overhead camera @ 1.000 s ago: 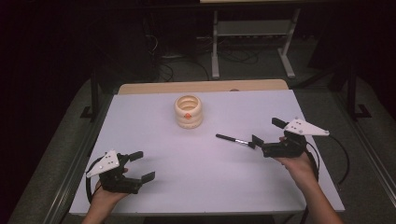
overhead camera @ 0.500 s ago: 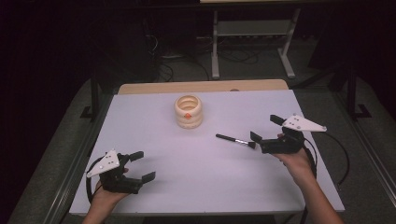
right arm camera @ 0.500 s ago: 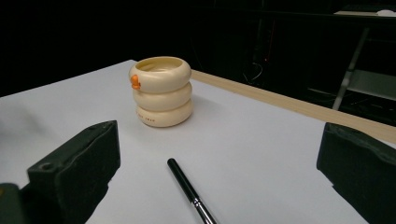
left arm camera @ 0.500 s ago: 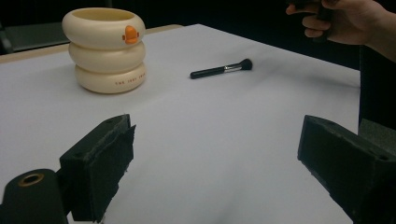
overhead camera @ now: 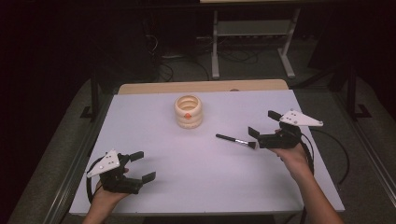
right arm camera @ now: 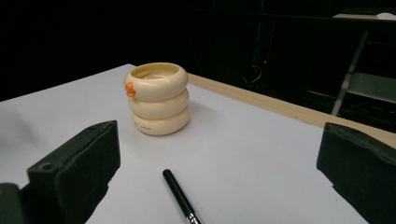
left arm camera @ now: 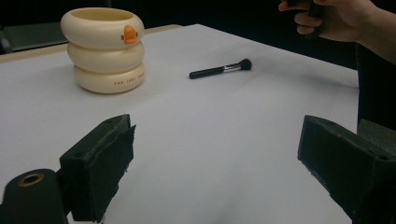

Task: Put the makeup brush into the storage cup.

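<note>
The right hand-held gripper (overhead camera: 261, 133), jaws wide and empty, has closed on the makeup brush (overhead camera: 236, 139) lying just ahead; beyond stands the ringed cup (overhead camera: 188, 111), likely its destination. The left hand-held gripper (overhead camera: 137, 166) waits open on the counter (overhead camera: 196, 168).

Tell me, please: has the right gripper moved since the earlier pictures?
Yes. The right gripper has shifted left, nearer the cream ringed holder, up to the black makeup brush.

Both grippers, left gripper (overhead camera: 141, 165) and right gripper (overhead camera: 262, 126), are black, each carrying blocky foam-faced jaws, a pale three-cornered top plate and a trailing black cable.
</note>
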`<state>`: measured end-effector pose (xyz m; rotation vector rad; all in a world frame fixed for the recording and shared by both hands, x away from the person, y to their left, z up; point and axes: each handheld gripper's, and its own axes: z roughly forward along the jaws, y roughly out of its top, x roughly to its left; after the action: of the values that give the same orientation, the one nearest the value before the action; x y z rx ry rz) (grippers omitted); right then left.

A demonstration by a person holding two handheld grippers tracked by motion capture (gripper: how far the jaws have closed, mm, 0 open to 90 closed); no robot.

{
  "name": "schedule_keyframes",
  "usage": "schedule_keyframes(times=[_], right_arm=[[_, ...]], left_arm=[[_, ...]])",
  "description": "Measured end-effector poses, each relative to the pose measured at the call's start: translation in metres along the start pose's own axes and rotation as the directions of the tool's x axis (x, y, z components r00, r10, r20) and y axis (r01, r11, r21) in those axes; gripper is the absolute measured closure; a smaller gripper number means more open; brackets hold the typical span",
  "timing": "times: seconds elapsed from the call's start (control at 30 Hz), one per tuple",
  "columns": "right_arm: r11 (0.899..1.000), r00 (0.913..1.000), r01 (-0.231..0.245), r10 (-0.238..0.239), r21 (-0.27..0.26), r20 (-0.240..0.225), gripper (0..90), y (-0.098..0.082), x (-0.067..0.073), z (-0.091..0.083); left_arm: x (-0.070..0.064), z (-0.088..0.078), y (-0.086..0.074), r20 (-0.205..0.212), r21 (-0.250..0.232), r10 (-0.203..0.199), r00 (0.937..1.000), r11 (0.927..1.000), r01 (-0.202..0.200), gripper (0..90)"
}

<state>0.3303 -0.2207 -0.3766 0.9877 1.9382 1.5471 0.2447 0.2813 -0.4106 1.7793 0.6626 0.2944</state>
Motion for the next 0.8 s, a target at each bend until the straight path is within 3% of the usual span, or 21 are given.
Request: schedule_keyframes(times=[0.47, 0.8], right_arm=[[1.0, 0.9998, 0.013, -0.013, 0.003, -0.012, 0.0, 0.01, -0.002, 0.019], [1.0, 0.9999, 0.011, -0.011, 0.001, -0.01, 0.0, 0.015, -0.005, 0.024]], left_arm=[[-0.002, 0.001, 0.001, 0.004, -0.008, -0.003, 1.0, 1.0, 0.003, 9.9], [-0.003, 0.005, 0.001, 0.016, 0.002, 0.005, 0.9999, 1.0, -0.005, 9.9]])
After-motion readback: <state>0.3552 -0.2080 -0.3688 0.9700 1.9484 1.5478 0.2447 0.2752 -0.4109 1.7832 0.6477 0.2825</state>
